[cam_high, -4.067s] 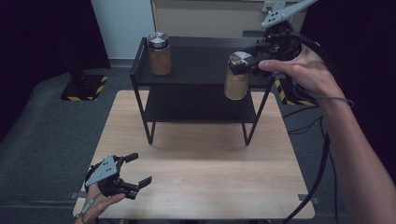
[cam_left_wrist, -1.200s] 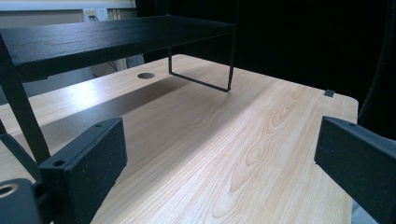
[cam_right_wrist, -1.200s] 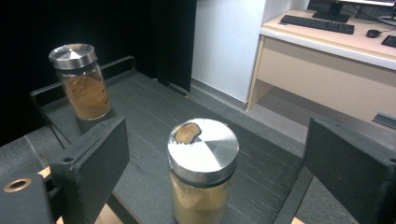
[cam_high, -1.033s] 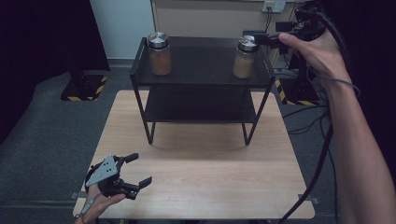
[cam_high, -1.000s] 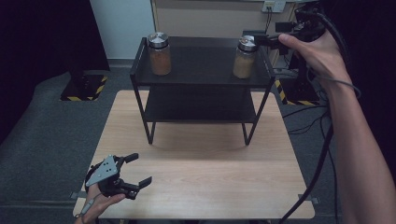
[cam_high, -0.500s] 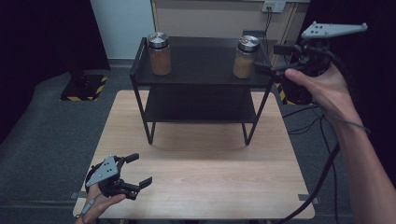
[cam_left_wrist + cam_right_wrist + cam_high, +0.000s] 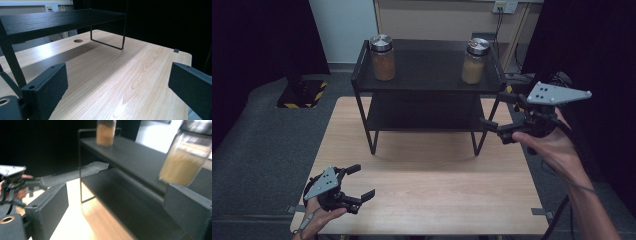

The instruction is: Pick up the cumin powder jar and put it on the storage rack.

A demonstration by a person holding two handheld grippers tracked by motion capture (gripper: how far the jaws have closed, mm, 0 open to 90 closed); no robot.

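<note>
Figure: both tools free, two jars on the top shelf. My right tool (image 7: pixel 496 116) hangs off the right end of the black metal two-tier shelf rack (image 7: pixel 427 87), its jaws standing wide apart with nothing between them; they have just opened a little further. The nearest thing to it is the right-hand clear glass jar with a silver metal lid and pale tan filling (image 7: pixel 474 61), which stands upright on the top shelf near the right edge. From this tool the jar lies up, ahead and to the left, above the level of the jaws, and apart from them. In the right gripper view the same jar (image 7: pixel 185 157) sits high at the right, above the right jaw, so I judge the tool is aimed below it, at the gap under the top shelf. The jar's long axis is vertical; the jaws open across it, level.

The second clear glass jar with a silver lid and orange-brown filling (image 7: pixel 383 57) stands at the far left end of that shelf, well apart from this tool.

My left tool (image 7: pixel 358 181) rests low over the near left corner of the light wooden table (image 7: pixel 432 195), jaws spread and empty, well away from both jars. The right tool is plainly the nearer one.
</note>
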